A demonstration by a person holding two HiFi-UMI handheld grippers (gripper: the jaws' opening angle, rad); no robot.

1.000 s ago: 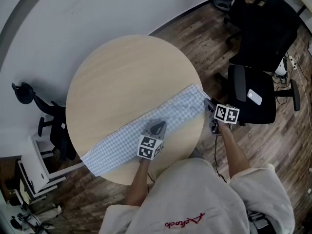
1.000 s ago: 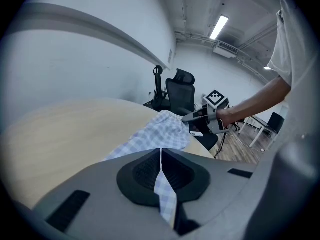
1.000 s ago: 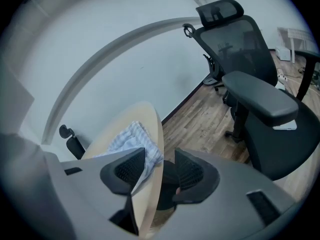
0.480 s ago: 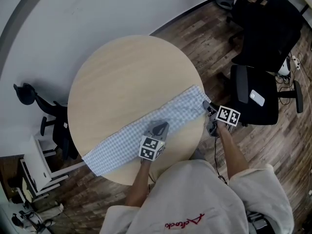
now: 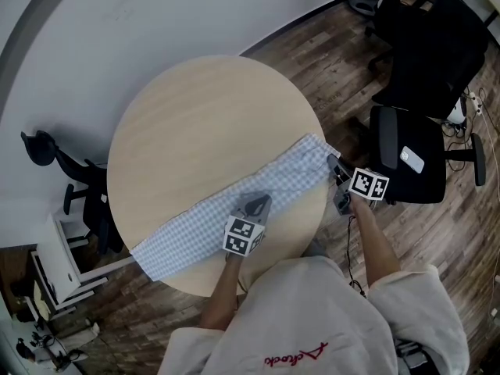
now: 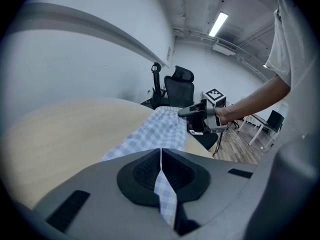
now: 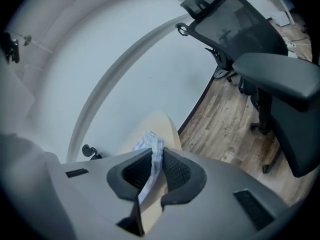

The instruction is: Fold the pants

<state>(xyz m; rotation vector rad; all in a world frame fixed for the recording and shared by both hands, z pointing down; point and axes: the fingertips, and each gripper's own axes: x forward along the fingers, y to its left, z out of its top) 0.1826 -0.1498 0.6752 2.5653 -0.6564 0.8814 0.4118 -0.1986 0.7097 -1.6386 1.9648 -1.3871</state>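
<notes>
The checked blue-and-white pants (image 5: 211, 221) lie flat in a long strip across the round wooden bench (image 5: 195, 116), running in the head view from the rim at 7 o'clock to the rim at 3 o'clock. The left gripper (image 5: 255, 204) sits on the strip's near edge at about 5 o'clock, its jaws closed on a fold of the fabric. The right gripper (image 5: 335, 166) is at the 3 o'clock end; its jaws have just been closing and now pinch the bunched cloth there. A black office chair (image 5: 414, 162) stands off the bench beyond 3 o'clock.
</notes>
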